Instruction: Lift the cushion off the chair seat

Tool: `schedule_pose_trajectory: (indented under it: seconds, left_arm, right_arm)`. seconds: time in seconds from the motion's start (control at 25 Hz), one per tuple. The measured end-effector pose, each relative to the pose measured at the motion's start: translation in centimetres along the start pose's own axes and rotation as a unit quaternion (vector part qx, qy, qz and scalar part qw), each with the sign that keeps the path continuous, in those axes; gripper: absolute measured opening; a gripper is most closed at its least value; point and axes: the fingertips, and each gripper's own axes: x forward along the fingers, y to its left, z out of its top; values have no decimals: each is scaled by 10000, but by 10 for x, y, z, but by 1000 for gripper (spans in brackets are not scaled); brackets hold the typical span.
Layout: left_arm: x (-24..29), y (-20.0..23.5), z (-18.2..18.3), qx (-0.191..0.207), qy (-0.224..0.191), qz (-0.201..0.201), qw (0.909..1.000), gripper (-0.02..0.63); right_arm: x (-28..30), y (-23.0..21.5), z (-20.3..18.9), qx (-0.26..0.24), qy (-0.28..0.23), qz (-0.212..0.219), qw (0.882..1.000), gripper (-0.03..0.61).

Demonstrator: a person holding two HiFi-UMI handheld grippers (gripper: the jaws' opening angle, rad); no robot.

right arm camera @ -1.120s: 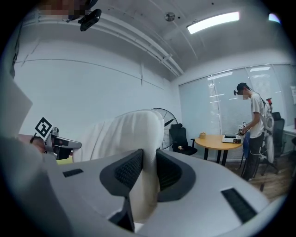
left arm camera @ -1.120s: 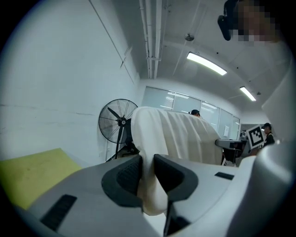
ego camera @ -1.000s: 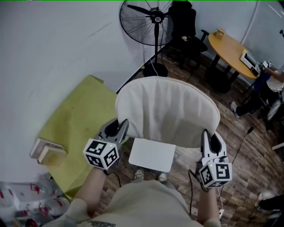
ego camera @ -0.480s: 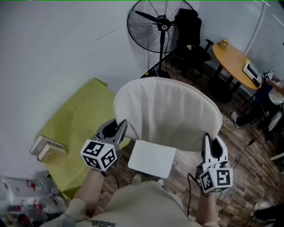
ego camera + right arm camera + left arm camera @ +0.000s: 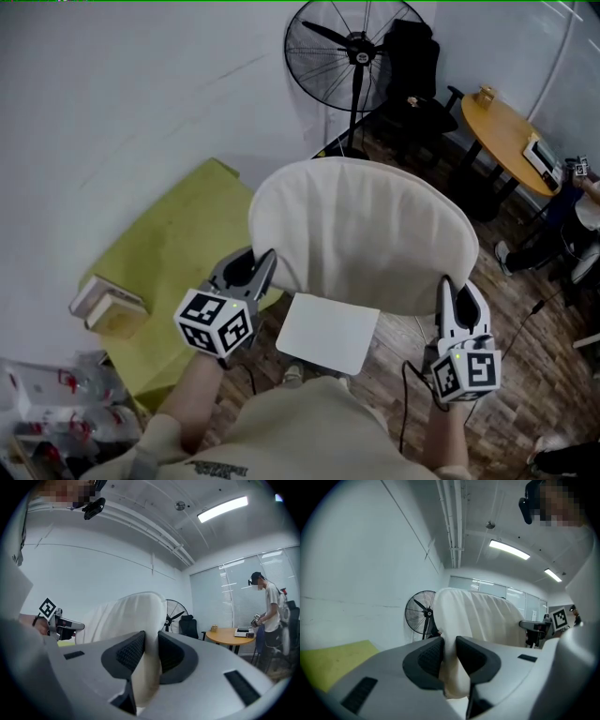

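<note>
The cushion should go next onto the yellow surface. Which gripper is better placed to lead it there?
Left. The left gripper, jaws shut on the cushion at its edge, is right beside the yellow surface. The right gripper grips the opposite edge, over the wooden floor.

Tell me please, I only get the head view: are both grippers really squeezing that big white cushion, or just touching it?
Observer: Squeezing. The left gripper view shows the left gripper with both pads pressed onto a bunched fold of the cushion.
Operator: And the other one?
Observer: Same there. In the right gripper view, the right gripper pinches cloth at the opposite edge, with no gap beside the pads.
Operator: Who is over by the side? I only see an arm and a leg.
Observer: The right gripper view shows a whole person standing at the round table, holding something small in both hands.
</note>
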Motion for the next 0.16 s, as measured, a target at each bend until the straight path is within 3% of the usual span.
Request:
schedule_pose_trajectory:
  seconds: [0.16]
  left_arm:
    - [-4, 4, -2, 7, 45, 16, 10000, 95]
  right_arm:
    - [1, 5, -4, 14, 12, 41, 10000, 98]
